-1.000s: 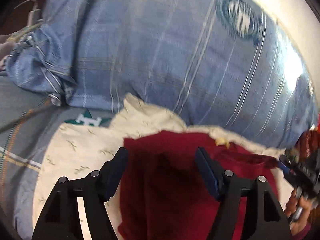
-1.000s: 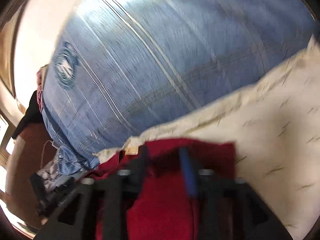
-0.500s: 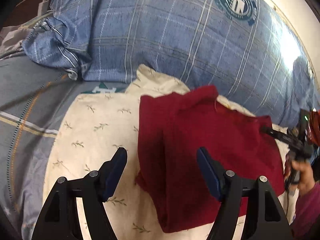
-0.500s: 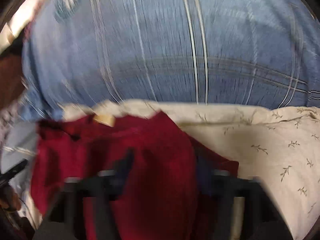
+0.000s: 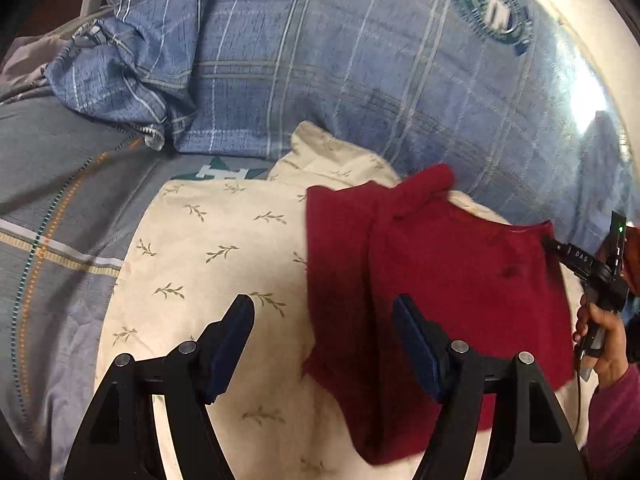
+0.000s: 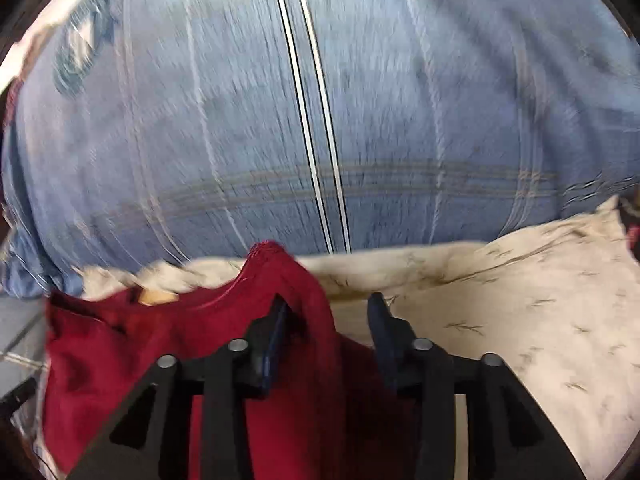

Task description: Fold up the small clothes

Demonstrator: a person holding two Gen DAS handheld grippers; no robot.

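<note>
Red shirt (image 5: 460,272) lies folded on the cream pillow (image 5: 208,256), frame centre-right. My left claw (image 5: 323,344) is spread, holding nothing. My right claw (image 6: 328,320) is spread at the shirt's collar edge.

You see a blue plaid pillow (image 5: 360,80) at the far side, a cream leaf-print cloth (image 5: 208,264) near, and a grey bedsheet (image 5: 52,184) left.

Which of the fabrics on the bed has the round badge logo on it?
The big blue plaid pillow at the back; the cream leaf-print cloth and the red garment on it show no badge.
</note>
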